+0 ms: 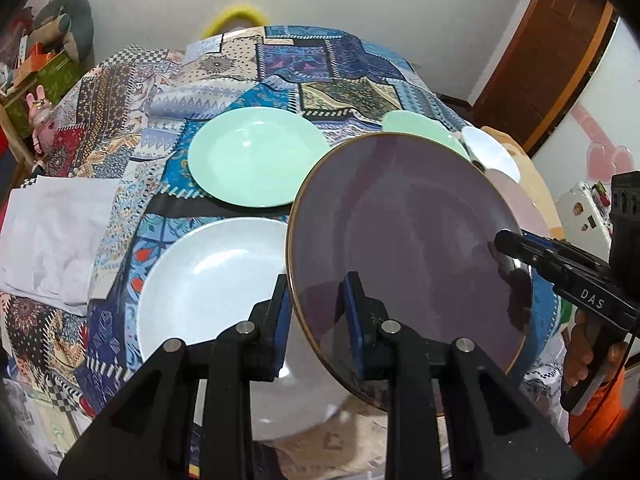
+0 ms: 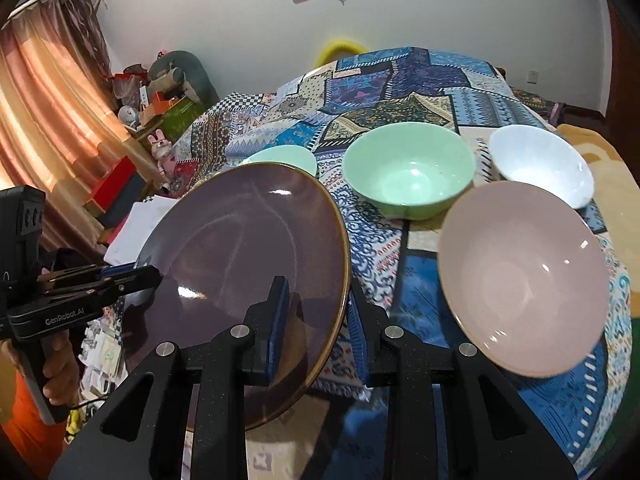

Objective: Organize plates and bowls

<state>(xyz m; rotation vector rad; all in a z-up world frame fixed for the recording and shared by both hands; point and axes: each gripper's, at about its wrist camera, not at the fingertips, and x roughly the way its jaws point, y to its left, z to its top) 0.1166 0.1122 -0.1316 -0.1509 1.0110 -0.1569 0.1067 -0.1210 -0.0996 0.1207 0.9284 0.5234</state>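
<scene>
A dark purple plate [image 1: 404, 240] with a gold rim hangs tilted above the table. My left gripper [image 1: 316, 292] is shut on its near-left rim, and my right gripper [image 1: 502, 242] clamps its right edge. In the right wrist view the purple plate [image 2: 248, 252] sits between my right gripper's [image 2: 318, 296] fingers, with my left gripper [image 2: 154, 276] pinching the far-left rim. Below lie a white plate [image 1: 212, 292] and a green plate [image 1: 256, 160]. A green bowl [image 2: 408, 168], a white bowl [image 2: 540, 164] and a pink bowl [image 2: 524, 276] stand to the right.
A patchwork cloth [image 1: 320, 64] covers the table. A folded white cloth [image 1: 60, 240] lies at its left edge. Cluttered shelves and a toy rabbit [image 2: 162, 148] stand beyond the left side, by curtains [image 2: 48, 128]. A person's hand [image 1: 580, 352] holds the right gripper's handle.
</scene>
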